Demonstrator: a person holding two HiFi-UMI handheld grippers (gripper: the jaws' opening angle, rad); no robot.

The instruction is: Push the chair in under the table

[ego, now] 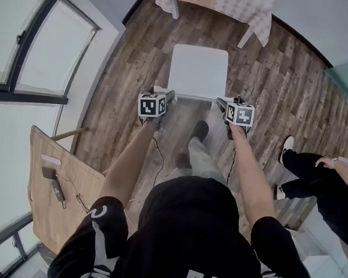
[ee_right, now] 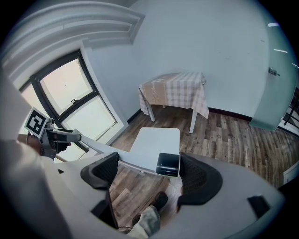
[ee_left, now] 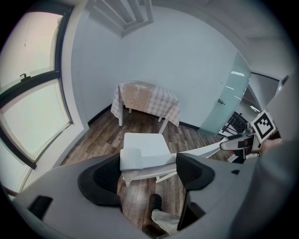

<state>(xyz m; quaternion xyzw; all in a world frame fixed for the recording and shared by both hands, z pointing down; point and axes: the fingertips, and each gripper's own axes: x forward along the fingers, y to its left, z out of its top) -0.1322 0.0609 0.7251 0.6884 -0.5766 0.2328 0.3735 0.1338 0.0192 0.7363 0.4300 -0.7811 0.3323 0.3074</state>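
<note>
Two grippers are in my hands, one at each end of the white chair's point(ego: 197, 71) top back rail. On the left, my left gripper point(ego: 167, 96) has its jaws spread wide. In the left gripper view the rail's blunt left end lies in the gap of the left gripper point(ee_left: 149, 170), close against the left pad. The rail runs on rightward past the tip of the other jaw. The chair's seat lies just beyond the tips, on the far side, and my shoe point(ego: 200, 129) is on the wooden floor point(ego: 138, 54) near its back. On the right, my right gripper point(ego: 222, 101) is also wide open. In the right gripper view the hollow right end of the rail sits in the gap of the right gripper point(ee_right: 149, 175), beside the right pad. The table point(ego: 233, 2), under a checked cloth, stands farther off past the seat, with bare floor showing between them. The chair is not under it.
</note>
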